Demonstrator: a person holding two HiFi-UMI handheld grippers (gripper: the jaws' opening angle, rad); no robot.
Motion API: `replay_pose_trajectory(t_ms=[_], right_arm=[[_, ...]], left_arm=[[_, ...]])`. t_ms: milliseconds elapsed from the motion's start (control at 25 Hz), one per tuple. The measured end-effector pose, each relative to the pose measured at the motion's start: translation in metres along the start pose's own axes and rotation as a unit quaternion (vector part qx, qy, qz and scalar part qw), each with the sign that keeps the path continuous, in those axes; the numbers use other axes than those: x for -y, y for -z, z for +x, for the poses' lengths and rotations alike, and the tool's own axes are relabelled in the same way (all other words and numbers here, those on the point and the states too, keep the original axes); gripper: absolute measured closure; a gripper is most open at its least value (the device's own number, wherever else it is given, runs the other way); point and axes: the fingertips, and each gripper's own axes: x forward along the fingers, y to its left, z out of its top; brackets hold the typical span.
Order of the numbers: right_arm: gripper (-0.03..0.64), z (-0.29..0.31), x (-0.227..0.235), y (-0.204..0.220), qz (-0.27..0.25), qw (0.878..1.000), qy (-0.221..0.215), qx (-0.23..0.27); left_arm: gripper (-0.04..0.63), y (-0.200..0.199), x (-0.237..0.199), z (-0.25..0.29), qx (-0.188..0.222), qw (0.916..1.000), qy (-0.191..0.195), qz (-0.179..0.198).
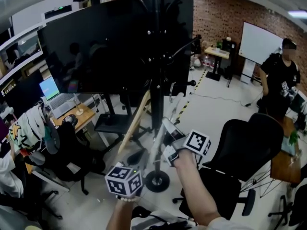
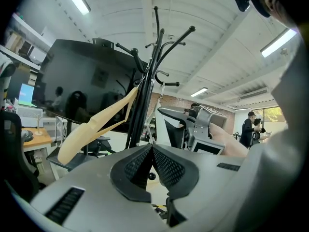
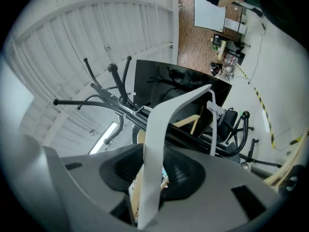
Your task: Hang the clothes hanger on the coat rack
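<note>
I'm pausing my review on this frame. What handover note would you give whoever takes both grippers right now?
Left gripper: fingers together, nothing in them, low beside the coat rack.
Right gripper: the white hanger has one arm between its fingers; whether they press on it cannot be told.
Things: the wooden hanger appears to hang on the rack; the white hanger is up against the pole.
Done: white hanger brought to the rack.
Left: confirm its hook sits on a peg (not visible here), then let go and withdraw.
</note>
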Motion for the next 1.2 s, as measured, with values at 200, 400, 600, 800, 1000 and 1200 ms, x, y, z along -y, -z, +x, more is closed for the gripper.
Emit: replay_pose_trajectory(t_ms=[200,400,600,800,1000,1200], right_arm=[[0.417,-0.002,0.001,-0.004,-0.012,1.000,0.016,0.008],[0.374,-0.017,0.004,-0.008,-0.026,0.999,0.034,0.017],[0.377,-0.051,0.005,-0.012,-0.041,0.997,0.050,0.030],[0.368,-0.074,0.013,-0.016,-0.036,0.997,0.061,0.037],[0.367,-0.100,0.007,-0.021,-0.060,0.994,0.067,0.059],[0.410,-0.139,-0.012,-0.010,-0.101,0.986,0.097,0.087]], left_arm=[[0.603,-0.004,-0.005,-0.006,0.002,1.0000,-0.008,-0.001],[0.603,-0.010,-0.001,-0.019,0.006,0.9998,-0.021,0.001],[0.603,-0.013,0.010,-0.039,0.022,0.9988,-0.042,0.010],[0.603,0.006,0.030,-0.041,0.001,0.9991,-0.040,0.012],[0.603,0.015,0.048,-0.042,-0.006,0.9997,-0.014,0.019],[0.603,0.015,0.060,-0.052,0.001,0.9991,0.033,0.026]])
